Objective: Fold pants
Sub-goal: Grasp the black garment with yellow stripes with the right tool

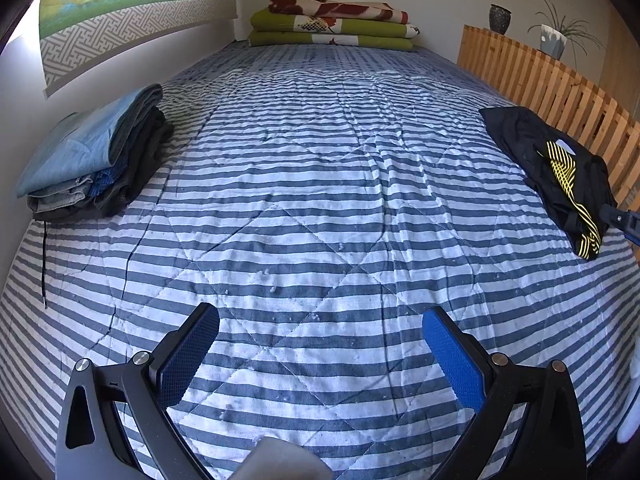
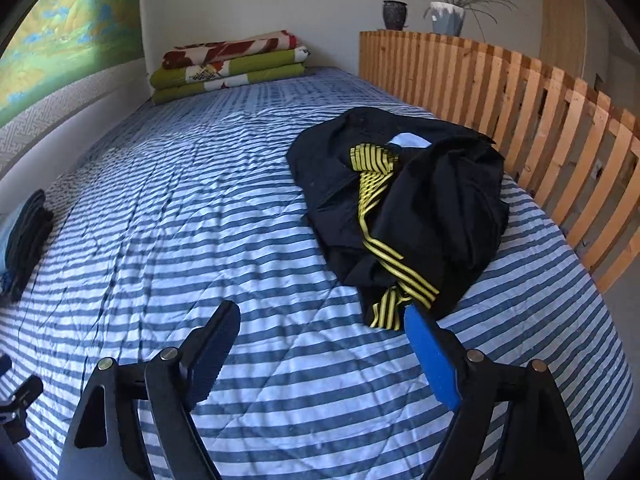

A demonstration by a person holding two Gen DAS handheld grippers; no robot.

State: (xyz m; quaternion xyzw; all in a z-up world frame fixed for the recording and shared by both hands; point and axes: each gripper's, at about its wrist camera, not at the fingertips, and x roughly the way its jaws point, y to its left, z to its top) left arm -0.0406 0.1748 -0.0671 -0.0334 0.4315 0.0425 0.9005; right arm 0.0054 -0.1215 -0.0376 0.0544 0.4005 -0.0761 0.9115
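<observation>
Striped bed (image 2: 200, 208) fills both views, black pants (image 2: 400, 200) with yellow stripes crumpled near the slatted rail (image 2: 520, 92). Folded stack (image 1: 92, 160) sits far left. Right claw (image 2: 320, 344) spread wide, empty, one pad just at the pants' edge. Left claw (image 1: 320, 344) wide too, gripping nothing
</observation>
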